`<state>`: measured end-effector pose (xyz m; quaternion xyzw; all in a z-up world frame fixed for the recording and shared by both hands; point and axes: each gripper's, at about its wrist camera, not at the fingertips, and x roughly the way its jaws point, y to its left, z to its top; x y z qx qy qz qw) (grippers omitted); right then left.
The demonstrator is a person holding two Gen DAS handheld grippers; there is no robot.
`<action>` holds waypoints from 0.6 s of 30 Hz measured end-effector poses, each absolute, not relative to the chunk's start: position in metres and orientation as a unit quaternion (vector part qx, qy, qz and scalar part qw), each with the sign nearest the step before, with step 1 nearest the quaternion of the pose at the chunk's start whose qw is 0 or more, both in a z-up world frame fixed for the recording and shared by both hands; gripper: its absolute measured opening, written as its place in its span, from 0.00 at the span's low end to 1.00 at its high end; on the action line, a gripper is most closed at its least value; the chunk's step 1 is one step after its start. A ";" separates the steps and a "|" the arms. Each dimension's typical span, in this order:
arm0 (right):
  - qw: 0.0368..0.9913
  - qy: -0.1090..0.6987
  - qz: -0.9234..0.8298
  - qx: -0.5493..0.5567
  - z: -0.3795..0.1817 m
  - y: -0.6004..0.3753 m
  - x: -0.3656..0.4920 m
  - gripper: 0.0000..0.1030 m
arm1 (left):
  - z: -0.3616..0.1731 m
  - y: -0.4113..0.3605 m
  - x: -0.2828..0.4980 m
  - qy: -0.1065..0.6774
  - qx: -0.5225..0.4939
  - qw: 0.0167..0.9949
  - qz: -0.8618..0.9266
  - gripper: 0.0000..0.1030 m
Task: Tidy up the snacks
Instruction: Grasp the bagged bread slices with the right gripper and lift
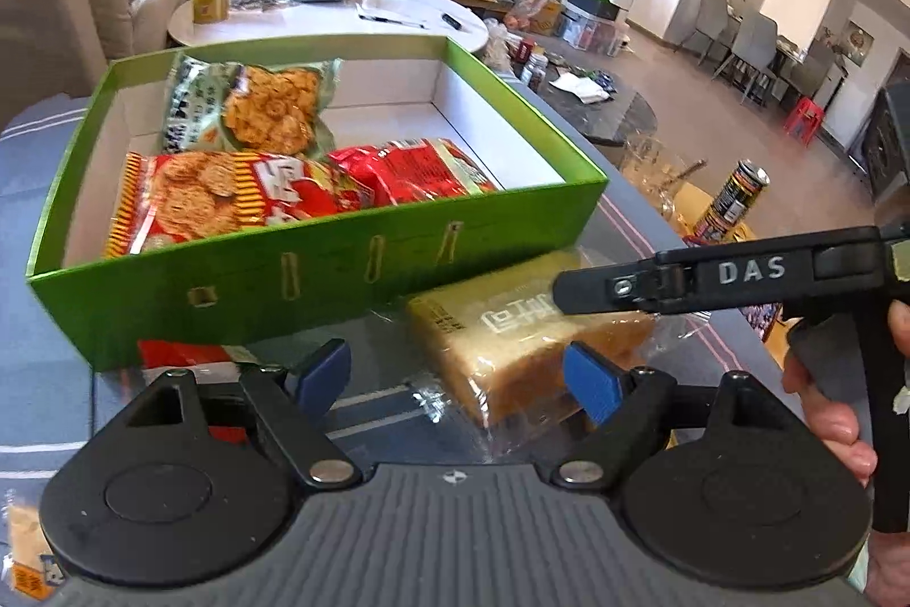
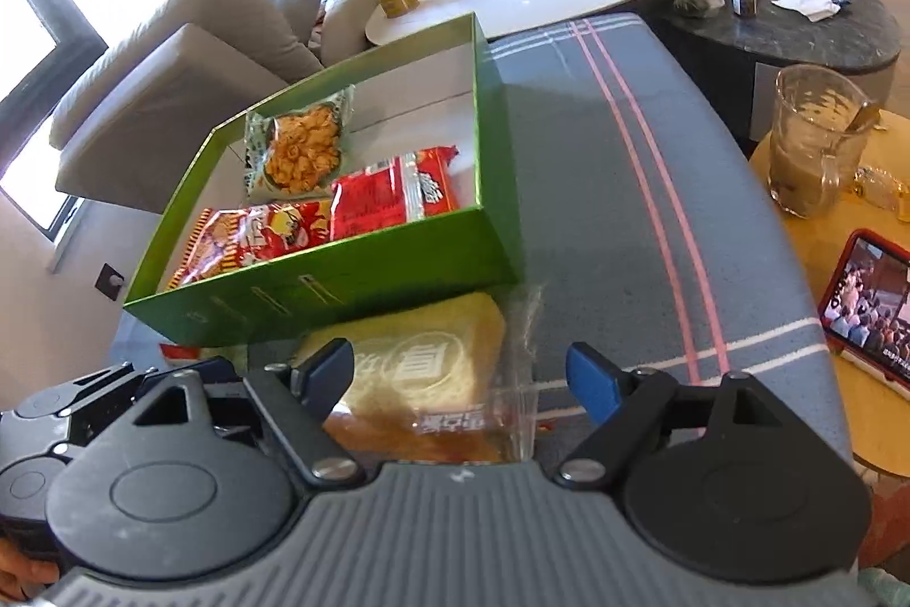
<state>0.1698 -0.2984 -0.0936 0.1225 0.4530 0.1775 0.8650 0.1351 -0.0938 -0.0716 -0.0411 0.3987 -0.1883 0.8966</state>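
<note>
A grey striped surface (image 2: 597, 186) in a living room carries the work. The right hand-held gripper (image 2: 460, 382) has its jaws apart over the wrapped bread (image 2: 415, 356); the left hand-held gripper (image 1: 458, 376), also apart, has its right pad beside the loaf. The bread lies against the green box (image 1: 318, 260) of snack packets (image 1: 227, 197). It looks soft and crushable in slippery film; take it gently across the sides.

Your box (image 1: 341, 265) reads green outside, white inside. Packets: two red (image 1: 227, 197), one green-white (image 1: 250, 106). Surface (image 2: 597, 186) grey, pink and white stripes. Bread (image 2: 421, 356) pale yellow.
</note>
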 end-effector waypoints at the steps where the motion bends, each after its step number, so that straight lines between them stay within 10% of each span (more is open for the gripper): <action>1: 0.863 0.456 0.179 0.123 -0.096 -0.297 0.171 0.83 | -0.074 -0.096 0.137 0.402 -0.042 0.895 -0.191 0.78; 18: 0.886 0.405 0.204 0.093 -0.060 -0.284 0.147 0.69 | -0.041 -0.101 0.115 0.348 -0.055 0.909 -0.223 0.62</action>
